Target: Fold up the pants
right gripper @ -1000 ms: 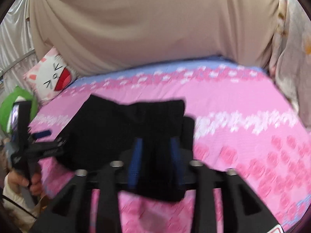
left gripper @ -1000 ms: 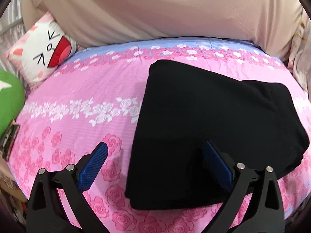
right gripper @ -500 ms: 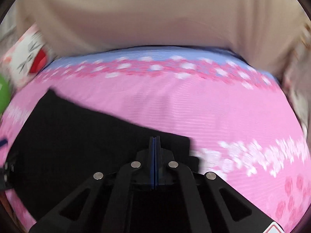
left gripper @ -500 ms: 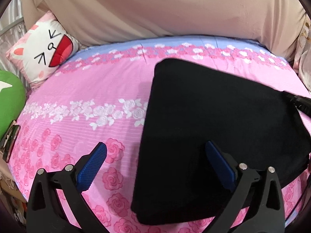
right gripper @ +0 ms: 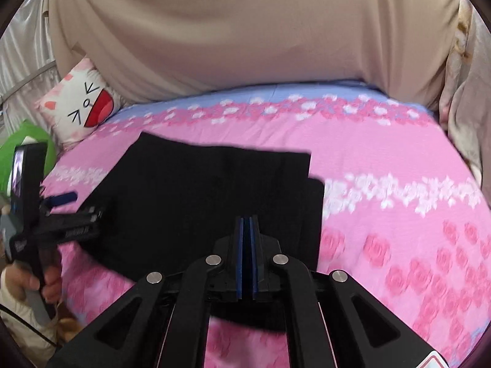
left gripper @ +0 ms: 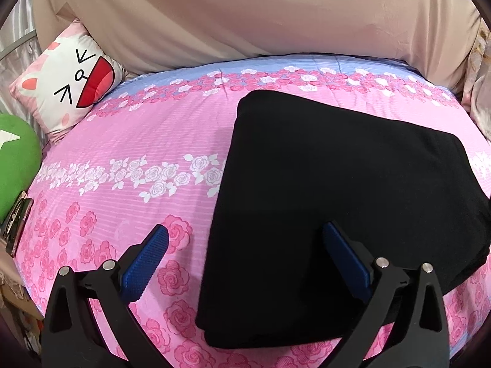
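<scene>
The black pants (left gripper: 337,184) lie folded into a flat, thick rectangle on the pink rose-print bedspread (left gripper: 138,141). My left gripper (left gripper: 245,228) is open, with its blue pads straddling the pants' near left edge: one pad over the bedspread, the other over the cloth. The right wrist view shows the same pants (right gripper: 208,196), with my right gripper (right gripper: 247,219) hovering over their near right part. Its jaws are just starting to open, with only a thin slit between the pads and nothing held. The left gripper (right gripper: 61,211) shows at that view's left, held by a hand (right gripper: 46,282).
A white cat-face pillow (left gripper: 67,86) and a green plush (left gripper: 15,159) sit at the bed's far left. A beige sheet (left gripper: 260,15) hangs behind the bed. Pale drapery (right gripper: 466,98) borders the right side. Bare bedspread (right gripper: 399,159) lies right of the pants.
The right gripper, open around the black cloth a second ago, let go, shut and drew back. The pants' top layer now lies flat. The left gripper stayed open and nearly still.
</scene>
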The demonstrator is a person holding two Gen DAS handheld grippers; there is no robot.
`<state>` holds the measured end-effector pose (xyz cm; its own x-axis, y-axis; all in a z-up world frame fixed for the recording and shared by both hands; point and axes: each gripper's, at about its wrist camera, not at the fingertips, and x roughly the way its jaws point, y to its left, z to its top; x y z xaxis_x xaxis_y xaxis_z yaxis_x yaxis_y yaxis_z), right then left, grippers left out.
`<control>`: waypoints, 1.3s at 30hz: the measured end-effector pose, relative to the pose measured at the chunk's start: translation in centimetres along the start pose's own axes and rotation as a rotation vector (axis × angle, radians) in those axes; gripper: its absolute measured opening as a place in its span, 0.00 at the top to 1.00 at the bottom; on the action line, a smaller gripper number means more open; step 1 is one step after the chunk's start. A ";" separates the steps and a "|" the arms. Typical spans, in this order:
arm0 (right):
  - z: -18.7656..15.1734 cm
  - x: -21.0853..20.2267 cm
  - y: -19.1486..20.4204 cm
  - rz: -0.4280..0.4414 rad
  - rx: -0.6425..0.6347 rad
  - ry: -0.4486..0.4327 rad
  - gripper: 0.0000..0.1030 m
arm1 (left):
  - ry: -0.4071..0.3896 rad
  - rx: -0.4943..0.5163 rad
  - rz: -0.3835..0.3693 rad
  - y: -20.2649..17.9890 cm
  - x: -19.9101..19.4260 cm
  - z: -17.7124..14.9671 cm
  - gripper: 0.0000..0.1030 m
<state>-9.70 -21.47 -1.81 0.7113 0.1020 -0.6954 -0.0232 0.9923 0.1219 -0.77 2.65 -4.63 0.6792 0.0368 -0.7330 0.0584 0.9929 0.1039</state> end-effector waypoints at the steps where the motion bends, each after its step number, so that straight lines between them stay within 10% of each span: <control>1: -0.6 0.6 0.0 -0.017 -0.013 0.028 0.98 | -0.001 -0.002 -0.002 0.0 -0.1 -0.1 0.04; 11: -2.4 -2.5 -0.4 -0.045 0.044 0.007 0.83 | 0.004 0.000 -0.021 -0.2 -1.6 -1.2 0.04; 14: -3.3 -3.1 -1.7 -0.066 0.101 0.002 0.57 | 0.028 -0.081 -0.166 1.9 -1.5 -1.6 0.04; 22: -5.5 -1.6 -2.4 -0.028 0.098 0.052 0.39 | 0.170 -0.341 -0.480 6.8 2.3 -2.7 0.08; 25: -5.8 -0.2 -2.1 -0.007 0.085 0.070 0.40 | 0.167 -0.321 -0.508 6.0 2.5 -2.3 0.36; 30: -4.9 0.7 -1.9 0.019 0.118 0.046 0.87 | 0.137 -0.284 -0.540 5.7 0.8 -1.4 0.77; 39: -6.0 -4.4 -0.8 0.086 0.089 0.073 0.88 | 0.179 -0.195 -0.564 7.4 -4.4 -3.9 0.81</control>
<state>-17.04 -22.30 -3.08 0.6563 0.1946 -0.7290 -0.0173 0.9698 0.2433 -6.12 10.26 -3.26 0.4486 -0.4976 -0.7424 0.2264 0.8668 -0.4442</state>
